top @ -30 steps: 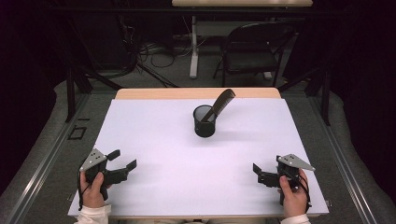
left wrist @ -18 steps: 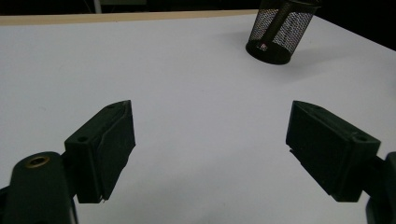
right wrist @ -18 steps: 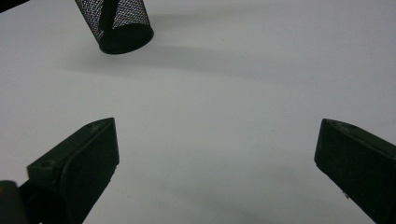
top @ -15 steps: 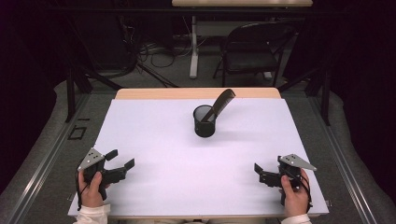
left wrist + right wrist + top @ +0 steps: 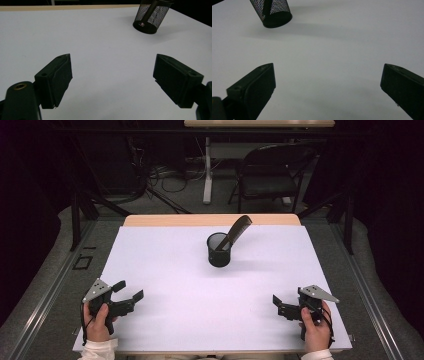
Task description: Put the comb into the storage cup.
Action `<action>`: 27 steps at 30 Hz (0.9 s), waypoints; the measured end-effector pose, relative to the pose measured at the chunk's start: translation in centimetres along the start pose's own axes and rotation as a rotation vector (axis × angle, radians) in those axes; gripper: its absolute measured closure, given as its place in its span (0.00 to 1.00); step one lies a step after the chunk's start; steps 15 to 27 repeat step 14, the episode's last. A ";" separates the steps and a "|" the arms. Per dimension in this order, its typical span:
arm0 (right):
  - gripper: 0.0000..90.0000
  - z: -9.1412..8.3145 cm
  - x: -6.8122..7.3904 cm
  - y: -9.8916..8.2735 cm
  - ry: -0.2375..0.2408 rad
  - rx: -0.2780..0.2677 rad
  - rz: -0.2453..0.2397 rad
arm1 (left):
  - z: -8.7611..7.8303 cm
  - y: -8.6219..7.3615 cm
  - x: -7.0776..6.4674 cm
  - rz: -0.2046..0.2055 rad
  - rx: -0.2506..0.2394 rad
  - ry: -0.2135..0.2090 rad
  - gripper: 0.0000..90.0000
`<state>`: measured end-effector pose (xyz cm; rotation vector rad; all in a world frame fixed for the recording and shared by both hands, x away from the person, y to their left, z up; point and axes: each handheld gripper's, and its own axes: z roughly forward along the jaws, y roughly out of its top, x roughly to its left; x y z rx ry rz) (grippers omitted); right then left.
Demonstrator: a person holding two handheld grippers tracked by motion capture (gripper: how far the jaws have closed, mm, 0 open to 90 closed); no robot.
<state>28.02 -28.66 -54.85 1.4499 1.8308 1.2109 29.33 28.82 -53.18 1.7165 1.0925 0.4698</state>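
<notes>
A black mesh cup (image 5: 218, 249) stands upright on the white table top (image 5: 165, 265), toward the far middle. A black comb (image 5: 237, 232) leans out of it to the upper right. The same mesh cup (image 5: 150, 15) appears at the top right of the left gripper view and the cup (image 5: 272, 13) at the top left of the right gripper view. My left gripper (image 5: 129, 291) rests near the front left corner, open, with nothing between its jaws. My right gripper (image 5: 279, 304) sits near the front right corner, also open and empty. Both point inward.
A wooden strip (image 5: 210, 220) runs along the table's far edge. Behind it stand a dark folding chair (image 5: 272, 175), a white table leg (image 5: 207, 170) and cables on the floor. Grey carpet surrounds the table.
</notes>
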 end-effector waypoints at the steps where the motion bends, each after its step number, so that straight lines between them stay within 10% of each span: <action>1: 0.00 0.0 0.0 0.0 0.001 0.001 0.000 | 0.0 0.0 0.0 -0.001 0.000 -0.001 0.18; 27: 0.00 0.0 0.0 0.0 0.000 0.000 0.005 | 0.0 0.0 0.1 -0.007 -0.002 0.006 0.18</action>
